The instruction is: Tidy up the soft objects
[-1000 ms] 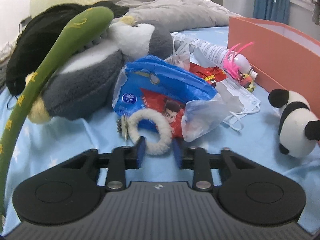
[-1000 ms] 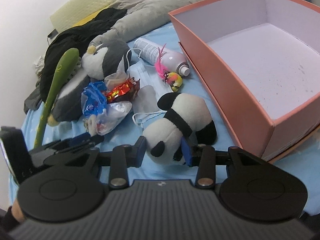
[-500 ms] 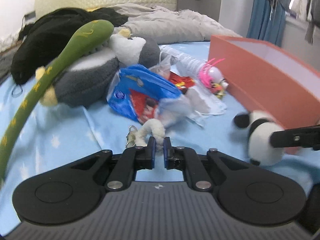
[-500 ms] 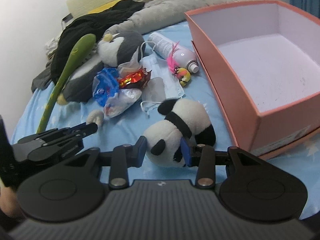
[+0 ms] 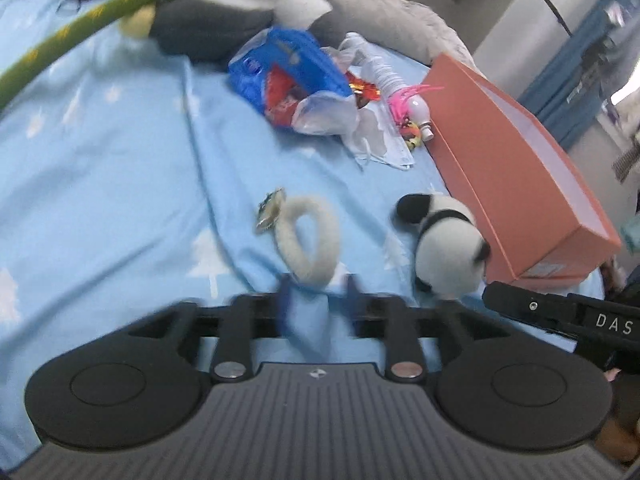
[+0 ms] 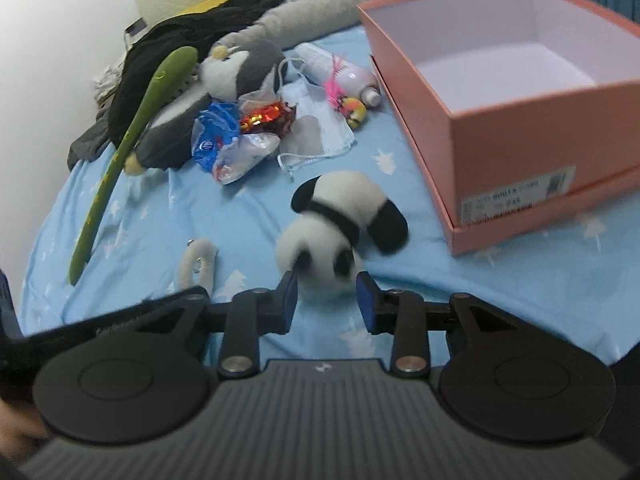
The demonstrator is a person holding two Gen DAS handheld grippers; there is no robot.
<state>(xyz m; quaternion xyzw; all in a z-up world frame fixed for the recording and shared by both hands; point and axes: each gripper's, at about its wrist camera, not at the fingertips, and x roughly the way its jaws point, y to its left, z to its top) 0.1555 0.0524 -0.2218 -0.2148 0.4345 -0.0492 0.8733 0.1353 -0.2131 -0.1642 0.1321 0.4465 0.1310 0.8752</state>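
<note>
A white fluffy ring (image 5: 308, 240) with a small metal charm lies on the blue bedsheet, just ahead of my left gripper (image 5: 316, 300), which is open and blurred. It also shows in the right wrist view (image 6: 198, 266). A panda plush (image 6: 340, 232) lies in front of my right gripper (image 6: 326, 298), which is open with its head between the fingertips; the panda also shows in the left wrist view (image 5: 444, 248). An open orange box (image 6: 520, 92) stands to the right, empty.
A grey penguin plush (image 6: 224, 80), a green snake plush (image 6: 132, 136), a blue snack bag (image 6: 216, 132), a face mask (image 6: 316, 128), a spray bottle (image 6: 344, 72) and a pink feather toy (image 6: 348, 100) lie farther back. Dark clothes and a grey blanket lie behind.
My left gripper was shut on the fluffy ring, dragged it nearer, and has opened, leaving it on the sheet. The panda has tipped and shifted in front of my right gripper.
</note>
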